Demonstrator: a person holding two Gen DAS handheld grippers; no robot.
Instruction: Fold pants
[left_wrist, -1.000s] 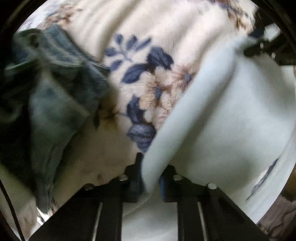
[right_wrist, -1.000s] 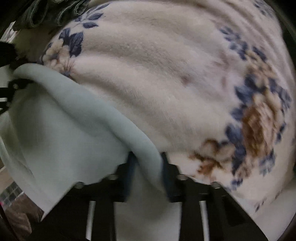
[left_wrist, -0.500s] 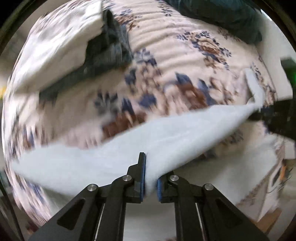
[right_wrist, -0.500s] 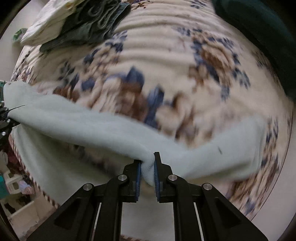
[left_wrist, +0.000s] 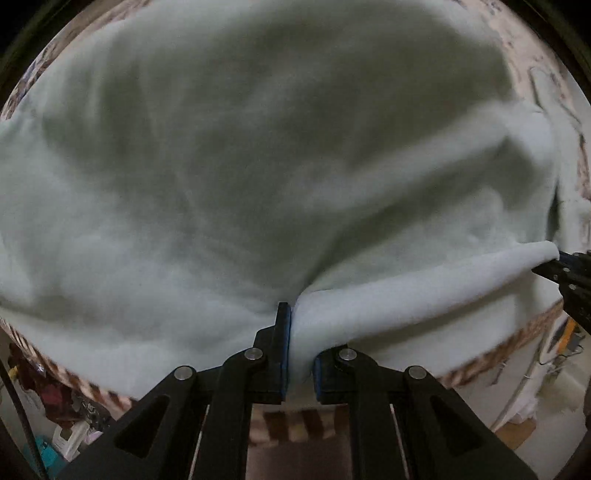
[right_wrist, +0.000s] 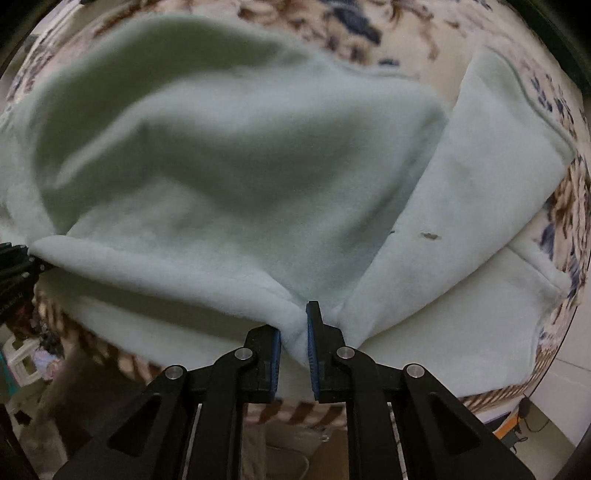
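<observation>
Left gripper (left_wrist: 298, 345) clamped on pants (left_wrist: 258, 166) edge; right gripper (right_wrist: 294, 341) clamped on same edge further along. Fabric stretched between both, rest billowing over floral blanket (right_wrist: 480, 33) on bed beyond. Step: spreading pants flat, likely pre-fold. Next: lower edge evenly, keep tension, release only once fabric lies smooth. One leg (right_wrist: 498, 155) flops right.

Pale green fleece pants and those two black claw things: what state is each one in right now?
Pale green fleece pants: held up by one edge, billowed over the bed, one part lying flat at right.
Left gripper: shut on the pants' edge.
Right gripper: shut on the same edge.
Floral fleece blanket: spread out beneath the pants.
</observation>
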